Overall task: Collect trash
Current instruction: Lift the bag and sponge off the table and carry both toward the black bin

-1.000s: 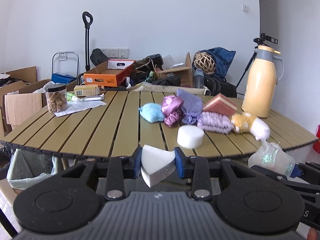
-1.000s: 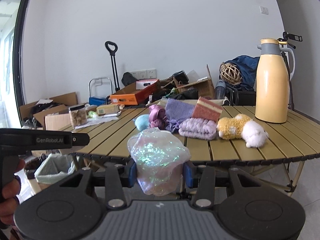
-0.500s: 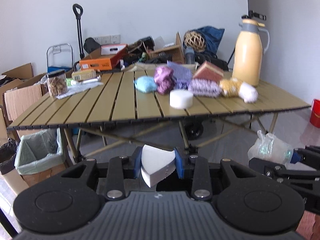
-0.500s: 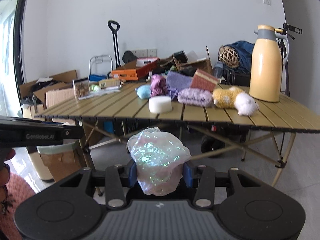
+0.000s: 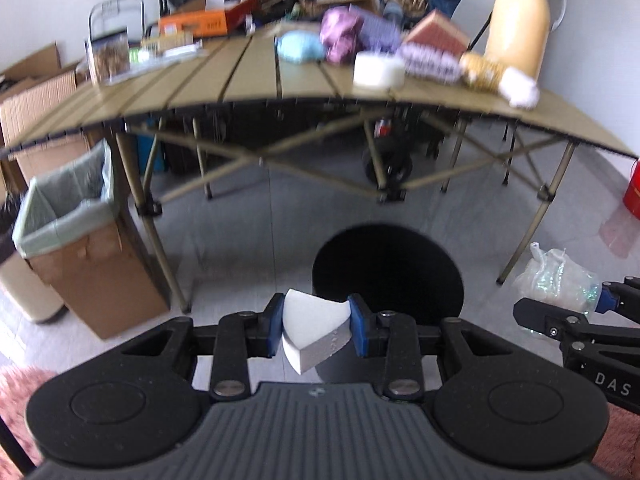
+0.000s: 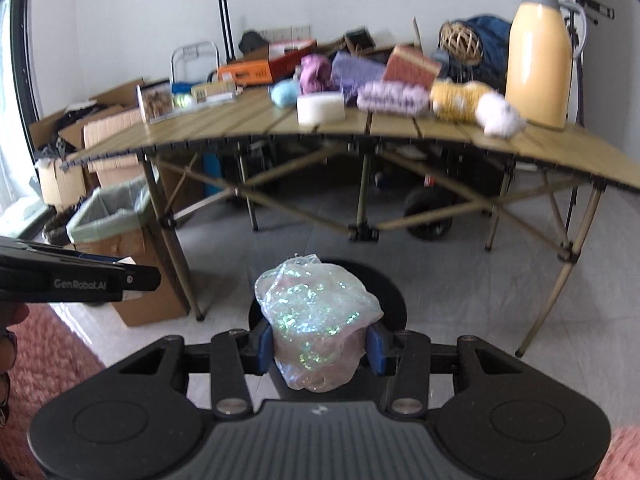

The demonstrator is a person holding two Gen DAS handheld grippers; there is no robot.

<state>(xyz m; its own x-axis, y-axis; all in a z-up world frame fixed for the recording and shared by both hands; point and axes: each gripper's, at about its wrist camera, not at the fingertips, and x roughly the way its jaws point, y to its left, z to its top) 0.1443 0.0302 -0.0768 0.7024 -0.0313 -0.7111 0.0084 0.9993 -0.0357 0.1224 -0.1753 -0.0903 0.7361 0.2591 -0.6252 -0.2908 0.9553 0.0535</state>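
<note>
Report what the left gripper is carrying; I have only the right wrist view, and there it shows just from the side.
Observer: The left gripper is shut on a white foam wedge, pinched between both blue pads.
Operator: Now say what lies ahead of it.
Observer: In the left wrist view, the dark round opening of a black bin sits on the floor just beyond the wedge, a little to the right.
Operator: Check the floor past the table's right end.
Observer: A red container stands there, cut off by the picture's edge; I cannot tell what it is.
</note>
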